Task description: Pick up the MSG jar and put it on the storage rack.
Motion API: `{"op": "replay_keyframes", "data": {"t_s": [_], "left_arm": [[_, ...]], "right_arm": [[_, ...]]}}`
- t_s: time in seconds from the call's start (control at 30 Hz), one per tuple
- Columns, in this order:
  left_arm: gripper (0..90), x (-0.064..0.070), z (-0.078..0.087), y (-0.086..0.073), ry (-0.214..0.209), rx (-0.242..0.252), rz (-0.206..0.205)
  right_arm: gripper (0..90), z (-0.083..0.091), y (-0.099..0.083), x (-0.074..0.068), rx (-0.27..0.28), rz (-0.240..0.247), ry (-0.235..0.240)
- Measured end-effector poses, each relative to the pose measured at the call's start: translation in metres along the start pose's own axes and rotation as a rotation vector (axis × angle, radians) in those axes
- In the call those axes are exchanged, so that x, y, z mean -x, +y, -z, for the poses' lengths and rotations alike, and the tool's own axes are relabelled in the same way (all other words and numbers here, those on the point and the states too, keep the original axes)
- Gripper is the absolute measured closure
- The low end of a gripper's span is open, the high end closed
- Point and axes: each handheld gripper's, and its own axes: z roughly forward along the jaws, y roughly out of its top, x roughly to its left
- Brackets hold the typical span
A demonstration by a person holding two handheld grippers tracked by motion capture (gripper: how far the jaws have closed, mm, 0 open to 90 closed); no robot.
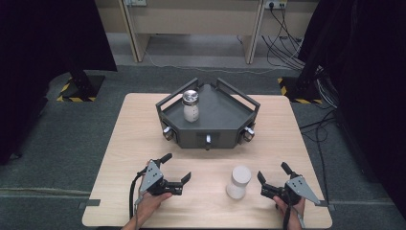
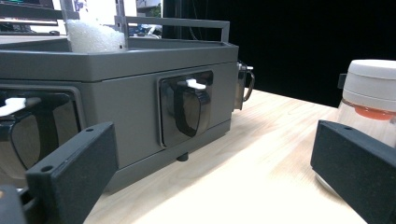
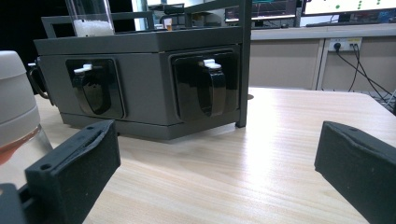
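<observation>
A dark grey tray-like stand [image 1: 225, 112] with rails and front latches sits at the table's far middle. On it stands a clear jar [image 1: 190, 106] with white contents and no lid. A second jar [image 1: 238, 182] with a white lid stands on the table near the front, between my grippers. My left gripper [image 1: 176, 168] rests open at the front left, nothing between its jaws. My right gripper [image 1: 273, 174] rests open just right of the lidded jar. The lidded jar [image 2: 369, 102] stands beyond the right jaw in the left gripper view, and the same jar [image 3: 16, 112] shows at the left edge in the right gripper view.
The light wood table [image 1: 134, 139] has bare surface left and right of the stand. The stand's front faces carry black latch handles [image 3: 211, 86]. Cables [image 1: 287, 43] lie on the floor beyond the table, and dark curtains hang at both sides.
</observation>
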Motion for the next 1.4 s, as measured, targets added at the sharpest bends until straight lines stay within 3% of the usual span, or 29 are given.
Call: {"op": "replay_keyframes", "data": {"t_s": [0.5,1.03,1.23,1.4], "left_arm": [[0.5,0.001,0.000,-0.001,-0.003,0.002,0.001],[0.4,0.001,-0.001,-0.002,-0.002,-0.003,0.000],[0.5,-0.001,-0.001,-0.002,0.005,-0.003,0.004],[0.5,-0.001,-0.001,-0.002,0.004,-0.003,0.004]], "right_arm": [[0.3,0.001,0.002,0.000,0.002,0.006,0.023],[0.3,0.006,0.004,-0.003,0.027,-0.012,0.016],[0.3,0.012,0.007,-0.007,0.035,-0.009,0.007],[0.3,0.018,0.007,-0.012,0.034,-0.008,0.026]]}}
